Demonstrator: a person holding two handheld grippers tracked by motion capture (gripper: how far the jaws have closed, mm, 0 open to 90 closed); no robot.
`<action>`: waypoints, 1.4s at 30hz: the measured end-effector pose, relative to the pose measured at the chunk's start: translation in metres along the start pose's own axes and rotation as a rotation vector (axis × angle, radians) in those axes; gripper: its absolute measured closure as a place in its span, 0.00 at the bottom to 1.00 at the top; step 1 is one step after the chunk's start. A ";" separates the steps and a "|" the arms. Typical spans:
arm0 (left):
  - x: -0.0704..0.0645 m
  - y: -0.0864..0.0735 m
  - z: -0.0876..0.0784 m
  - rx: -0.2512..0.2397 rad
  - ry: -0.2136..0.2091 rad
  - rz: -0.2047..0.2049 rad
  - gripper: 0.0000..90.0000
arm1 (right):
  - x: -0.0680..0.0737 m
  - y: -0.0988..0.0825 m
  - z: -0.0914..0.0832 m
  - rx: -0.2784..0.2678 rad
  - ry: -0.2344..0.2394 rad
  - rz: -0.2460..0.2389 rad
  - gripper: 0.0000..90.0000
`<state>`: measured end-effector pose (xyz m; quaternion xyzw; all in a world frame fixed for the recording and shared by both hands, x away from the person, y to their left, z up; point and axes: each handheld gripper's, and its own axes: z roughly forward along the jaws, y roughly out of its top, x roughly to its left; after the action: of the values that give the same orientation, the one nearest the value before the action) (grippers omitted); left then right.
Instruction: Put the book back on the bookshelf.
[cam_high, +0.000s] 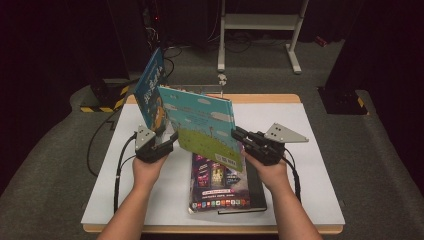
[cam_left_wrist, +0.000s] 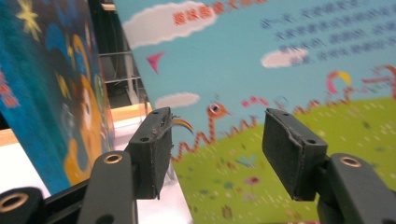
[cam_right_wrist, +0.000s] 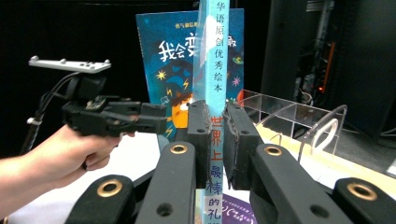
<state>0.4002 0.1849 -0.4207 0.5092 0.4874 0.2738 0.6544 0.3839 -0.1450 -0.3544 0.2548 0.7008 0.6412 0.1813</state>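
Light-blue picture book (cam_high: 205, 125): glossy laminated board cover, smooth, light sheen. Dark-blue book (cam_high: 151, 90): same glossy printed cover. Purple book (cam_high: 217, 182) lying flat: shiny coated cover, reflections on it. Right gripper (cam_right_wrist: 215, 135): matt black plastic jaws, brass-coloured rivets; pads (cam_right_wrist: 200, 135) dull rubbery foam, edges frayed. Left gripper (cam_left_wrist: 217, 151): same matt black, pads worn rough. Clear stand (cam_right_wrist: 299, 119): transparent acrylic, polished. Table (cam_high: 310, 125): matt white top, wood edge.

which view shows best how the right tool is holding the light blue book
The right gripper view: the right tool is shut on the light blue book at its spine. The high view shows its cover lifted; the left gripper view shows the cover close up.
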 end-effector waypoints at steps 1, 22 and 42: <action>-0.002 -0.002 -0.003 0.004 -0.004 -0.001 0.46 | 0.003 -0.001 -0.001 -0.003 -0.008 0.002 0.91; -0.038 -0.006 -0.048 0.024 -0.098 -0.039 0.40 | 0.055 -0.016 -0.008 -0.029 -0.095 -0.043 0.91; -0.117 0.029 -0.056 -0.015 -0.338 -0.139 0.23 | 0.092 -0.034 -0.009 -0.093 -0.123 -0.113 0.89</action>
<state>0.3086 0.1167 -0.3520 0.5081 0.4028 0.1419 0.7480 0.3007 -0.1000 -0.3804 0.2452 0.6711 0.6449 0.2714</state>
